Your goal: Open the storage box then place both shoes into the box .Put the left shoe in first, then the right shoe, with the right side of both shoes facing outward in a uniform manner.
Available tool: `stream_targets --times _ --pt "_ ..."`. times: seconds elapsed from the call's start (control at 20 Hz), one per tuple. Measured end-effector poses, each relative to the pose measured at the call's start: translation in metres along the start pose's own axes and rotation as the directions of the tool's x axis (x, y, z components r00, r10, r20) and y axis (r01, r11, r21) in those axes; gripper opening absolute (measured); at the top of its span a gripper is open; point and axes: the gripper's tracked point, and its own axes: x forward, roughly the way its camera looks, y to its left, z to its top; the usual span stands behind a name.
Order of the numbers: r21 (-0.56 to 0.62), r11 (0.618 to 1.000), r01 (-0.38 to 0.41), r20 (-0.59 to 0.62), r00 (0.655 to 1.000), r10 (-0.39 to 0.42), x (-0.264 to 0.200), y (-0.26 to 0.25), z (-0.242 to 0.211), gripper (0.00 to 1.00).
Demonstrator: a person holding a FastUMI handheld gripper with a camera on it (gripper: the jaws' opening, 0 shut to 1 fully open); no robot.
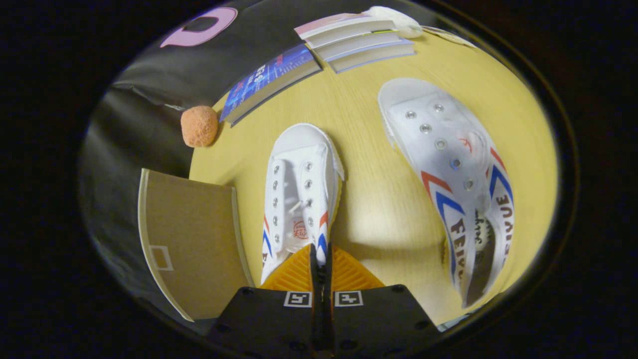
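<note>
My gripper (321,259) is shut on the side wall of a white canvas shoe (299,189) with red and blue stripes, near its heel opening. The shoe's toe points away from the fingers, and its shadow falls on the yellow table (369,199) to its right. A second matching shoe (448,169) lies on the table to the right, beyond the fingers, toe pointing away. The brown storage box (194,239) shows as a flat brown panel with a pale rim, left of the fingers at the table's edge. I cannot tell whether it stands open.
An orange fuzzy ball (199,125) rests at the table's left edge beyond the box. A blue book (269,82) and a stack of books (356,42) lie at the far side, with a white cloth lump (394,20) behind them.
</note>
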Motion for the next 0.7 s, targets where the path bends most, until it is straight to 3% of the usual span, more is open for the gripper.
stream_targets --times 0.15,0.45,0.7 --pt "0.109 0.992 -0.059 0.0 0.998 0.059 -0.004 0.008 -0.001 0.03" --pt "0.214 0.962 -0.17 -0.002 0.985 0.174 -0.022 0.03 -0.004 0.03" --pt "0.234 0.934 -0.269 0.053 0.963 0.264 -0.057 0.058 0.005 0.02"
